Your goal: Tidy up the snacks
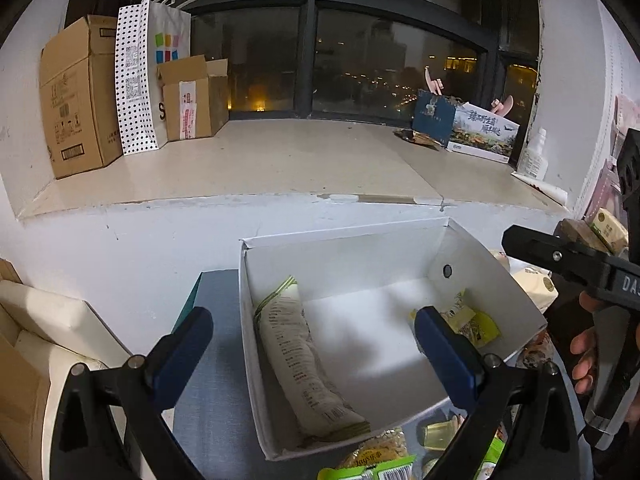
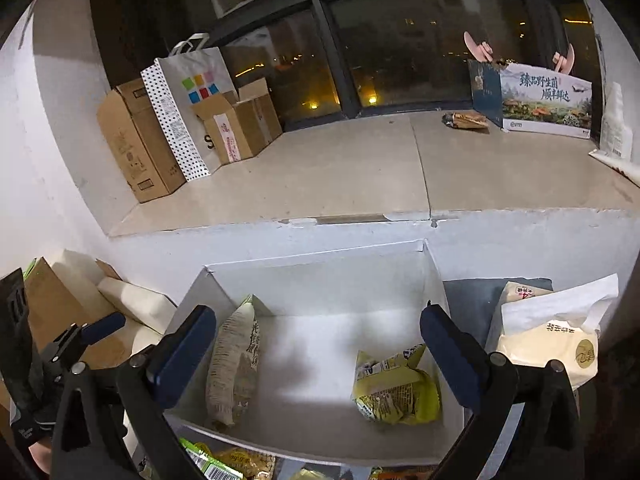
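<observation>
snacks (image 2: 396, 390) sit in white box (image 1: 344, 240); lay's bag (image 1: 378, 454) outside; left tool (image 1: 314, 344) and right tool (image 2: 318, 346) gape empty.

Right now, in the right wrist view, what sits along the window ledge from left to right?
Tall cardboard box → polka-dot paper bag → small open cardboard box → brown packet lying flat → printed gift box → white bottle at the far right.
</observation>
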Demonstrator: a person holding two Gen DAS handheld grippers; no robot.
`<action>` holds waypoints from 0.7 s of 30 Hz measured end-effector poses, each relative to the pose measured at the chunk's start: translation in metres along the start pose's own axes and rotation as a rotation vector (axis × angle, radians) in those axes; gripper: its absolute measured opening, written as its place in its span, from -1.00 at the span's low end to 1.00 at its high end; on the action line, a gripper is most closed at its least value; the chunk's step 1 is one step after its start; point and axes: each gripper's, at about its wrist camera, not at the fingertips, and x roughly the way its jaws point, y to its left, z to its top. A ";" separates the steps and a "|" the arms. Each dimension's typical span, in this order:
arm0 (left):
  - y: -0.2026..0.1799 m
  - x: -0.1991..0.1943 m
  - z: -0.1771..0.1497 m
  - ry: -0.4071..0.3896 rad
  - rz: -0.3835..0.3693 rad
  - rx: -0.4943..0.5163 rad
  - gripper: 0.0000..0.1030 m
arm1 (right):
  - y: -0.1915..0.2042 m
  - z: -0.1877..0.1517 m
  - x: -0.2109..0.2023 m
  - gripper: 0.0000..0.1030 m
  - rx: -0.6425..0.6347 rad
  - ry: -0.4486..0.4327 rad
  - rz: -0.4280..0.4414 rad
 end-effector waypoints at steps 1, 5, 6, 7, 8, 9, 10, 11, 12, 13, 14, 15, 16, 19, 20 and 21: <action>-0.002 -0.003 0.000 -0.002 0.002 0.002 1.00 | 0.001 -0.001 -0.004 1.00 0.000 0.000 0.003; -0.004 -0.027 -0.008 -0.021 -0.029 0.010 1.00 | 0.004 -0.010 -0.030 1.00 -0.006 -0.032 0.028; -0.004 -0.037 -0.014 -0.030 -0.037 0.011 1.00 | 0.004 -0.014 -0.038 1.00 -0.009 -0.047 0.036; -0.004 -0.045 -0.019 -0.032 -0.048 0.012 1.00 | 0.006 -0.020 -0.050 1.00 -0.017 -0.068 0.056; -0.003 -0.054 -0.026 -0.035 -0.060 0.013 1.00 | 0.007 -0.027 -0.061 1.00 -0.023 -0.087 0.073; -0.004 -0.062 -0.032 -0.037 -0.064 0.015 1.00 | 0.008 -0.037 -0.073 1.00 -0.027 -0.101 0.084; -0.004 -0.072 -0.040 -0.039 -0.068 0.020 1.00 | 0.010 -0.046 -0.084 1.00 -0.030 -0.101 0.091; -0.004 -0.081 -0.049 -0.037 -0.076 0.025 1.00 | 0.011 -0.054 -0.093 1.00 -0.031 -0.094 0.100; -0.004 -0.091 -0.057 -0.040 -0.081 0.026 1.00 | 0.013 -0.062 -0.101 1.00 -0.030 -0.084 0.107; -0.004 -0.100 -0.065 -0.048 -0.085 0.025 1.00 | 0.014 -0.073 -0.112 1.00 -0.025 -0.073 0.111; -0.003 -0.110 -0.073 -0.061 -0.088 0.022 1.00 | 0.014 -0.085 -0.123 1.00 -0.015 -0.065 0.115; -0.003 -0.121 -0.082 -0.072 -0.090 0.023 1.00 | 0.014 -0.097 -0.132 1.00 -0.005 -0.051 0.114; -0.003 -0.130 -0.090 -0.080 -0.091 0.025 1.00 | 0.014 -0.111 -0.142 1.00 0.006 -0.029 0.114; -0.004 -0.156 -0.114 -0.089 -0.111 0.013 1.00 | 0.012 -0.148 -0.161 1.00 0.033 0.051 0.073; -0.005 -0.161 -0.121 -0.087 -0.120 0.011 1.00 | 0.011 -0.158 -0.163 1.00 0.032 0.091 0.046; -0.008 -0.167 -0.128 -0.084 -0.126 0.012 1.00 | 0.010 -0.169 -0.165 1.00 0.034 0.133 0.010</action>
